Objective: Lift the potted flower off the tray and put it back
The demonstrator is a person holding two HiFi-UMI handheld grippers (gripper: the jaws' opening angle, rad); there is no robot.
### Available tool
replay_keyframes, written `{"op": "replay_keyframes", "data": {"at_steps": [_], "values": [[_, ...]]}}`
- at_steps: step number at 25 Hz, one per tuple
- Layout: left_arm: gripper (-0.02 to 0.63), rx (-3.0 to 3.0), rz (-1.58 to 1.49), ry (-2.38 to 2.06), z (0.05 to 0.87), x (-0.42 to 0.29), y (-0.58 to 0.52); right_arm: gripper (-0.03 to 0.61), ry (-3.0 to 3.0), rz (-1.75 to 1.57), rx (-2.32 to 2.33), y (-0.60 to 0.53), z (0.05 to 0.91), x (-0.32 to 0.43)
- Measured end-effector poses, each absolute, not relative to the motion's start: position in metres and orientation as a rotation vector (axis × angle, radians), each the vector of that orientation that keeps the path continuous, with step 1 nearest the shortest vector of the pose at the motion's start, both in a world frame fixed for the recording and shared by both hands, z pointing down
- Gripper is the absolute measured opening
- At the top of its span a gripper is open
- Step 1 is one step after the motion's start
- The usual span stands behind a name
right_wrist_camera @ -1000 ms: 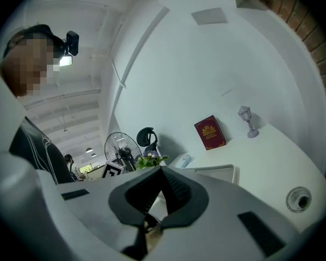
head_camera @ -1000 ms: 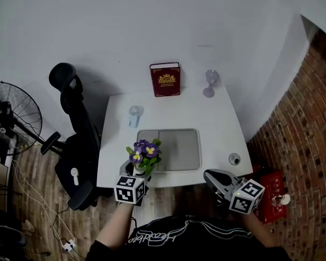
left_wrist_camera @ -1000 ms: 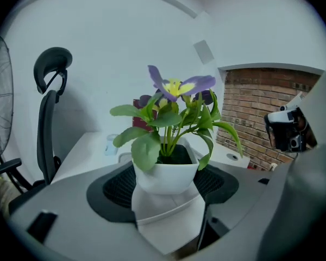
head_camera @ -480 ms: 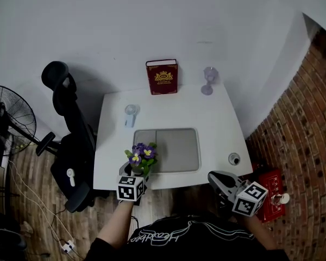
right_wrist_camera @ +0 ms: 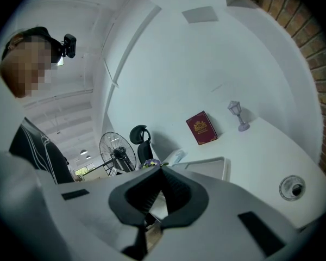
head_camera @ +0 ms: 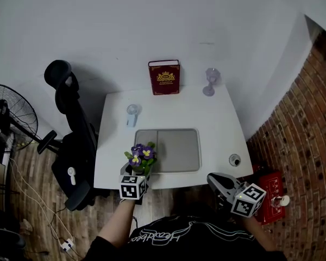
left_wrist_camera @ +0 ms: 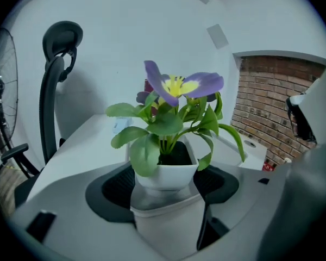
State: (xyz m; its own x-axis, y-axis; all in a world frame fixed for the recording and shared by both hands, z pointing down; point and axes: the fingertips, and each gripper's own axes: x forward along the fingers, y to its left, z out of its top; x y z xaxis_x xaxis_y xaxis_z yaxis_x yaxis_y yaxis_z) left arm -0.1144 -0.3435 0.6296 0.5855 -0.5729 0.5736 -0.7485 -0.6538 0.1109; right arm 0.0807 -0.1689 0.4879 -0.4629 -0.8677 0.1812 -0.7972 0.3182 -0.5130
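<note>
Well, closest in, the right gripper [right_wrist_camera: 160,170] hangs at the near right edge of the white tabletop [head_camera: 217,129], its jaws pressed together with nothing between them. Over on the left, the left gripper [left_wrist_camera: 165,186] has its jaws spread wide and clamped on either side of the white pot of the potted flower [left_wrist_camera: 165,167], which stands upright with purple blooms and green leaves. Seen from above, the plant sits over the near left corner of the grey tray [head_camera: 176,151]; whether the pot touches the tray I cannot tell. A round fitting [head_camera: 234,159] is set in the tabletop right of the tray. Beyond the tray lies a small pale object [head_camera: 131,115]. Farthest back, a red book [head_camera: 164,78] and a clear stemmed glass [head_camera: 209,82] stand against the wall. An office chair [head_camera: 70,129] stands beside the tabletop's left edge.
</note>
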Motion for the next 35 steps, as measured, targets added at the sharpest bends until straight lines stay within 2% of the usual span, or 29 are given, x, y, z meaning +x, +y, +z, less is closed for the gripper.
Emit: {"op": "replay_keyframes", "data": {"at_steps": [17,25,26,28,32,35], "values": [[0.364,2.476,0.611,-1.089,0.609,-0.131,-0.311,0.003,2.645,-0.832,-1.410,-0.162,0.480,0.058],[0.359,2.502,0.433,-1.014,0.526,-0.124,-0.253,0.002,2.761,-0.724,-1.248,-0.155,0.447,0.042],[0.346,2.514,0.415,-0.990,0.514,-0.118,-0.244,0.002,2.769,-0.713,-1.232,-0.154,0.444,0.041],[0.222,2.547,0.367,-0.955,0.490,-0.108,-0.227,0.002,2.787,-0.690,-1.204,-0.151,0.438,0.037],[0.082,2.603,0.243,-0.862,0.448,-0.087,-0.199,0.002,2.813,-0.659,-1.159,-0.144,0.430,0.035],[0.051,2.634,0.195,-0.789,0.431,-0.073,-0.179,0.002,2.812,-0.641,-1.128,-0.136,0.426,0.035]]}}
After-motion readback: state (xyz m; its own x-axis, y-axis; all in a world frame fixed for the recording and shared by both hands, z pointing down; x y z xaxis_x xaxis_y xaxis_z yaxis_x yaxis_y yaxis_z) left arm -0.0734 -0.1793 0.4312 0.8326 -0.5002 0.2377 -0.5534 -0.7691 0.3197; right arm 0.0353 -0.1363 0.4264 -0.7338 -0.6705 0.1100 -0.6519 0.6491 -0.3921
